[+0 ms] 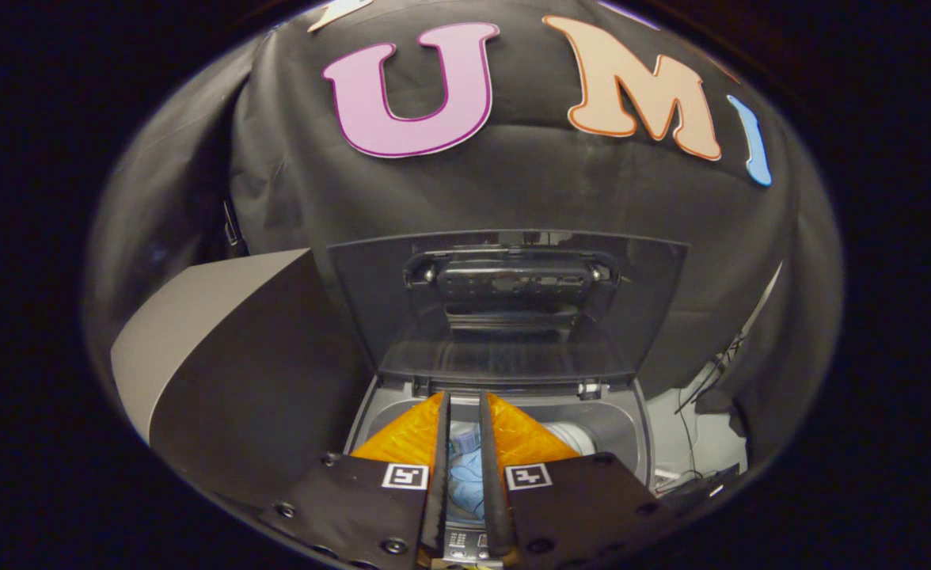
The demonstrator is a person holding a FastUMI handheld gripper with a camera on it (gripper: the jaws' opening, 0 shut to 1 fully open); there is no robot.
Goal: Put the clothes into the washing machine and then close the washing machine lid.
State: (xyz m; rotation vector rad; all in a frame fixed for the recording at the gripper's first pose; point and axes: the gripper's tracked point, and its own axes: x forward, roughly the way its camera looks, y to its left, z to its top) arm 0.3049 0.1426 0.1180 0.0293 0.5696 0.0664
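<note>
Jaws apart above clothes (466, 475), lid (505, 305) upright.

A black cloth wall (513, 182) hangs creased across the back of the booth. To the left stands a grey panel (188, 324), its slanted face half lit and half in shadow (what it belongs to cannot be told). On the right, thin dark cables (711, 372) run down over a pale surface (695, 443) near the cloth's lower edge.

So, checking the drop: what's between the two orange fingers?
In the gripper view, light blue cloth shows through the narrow gap between the orange fingers, inside the grey washing machine tub.
</note>
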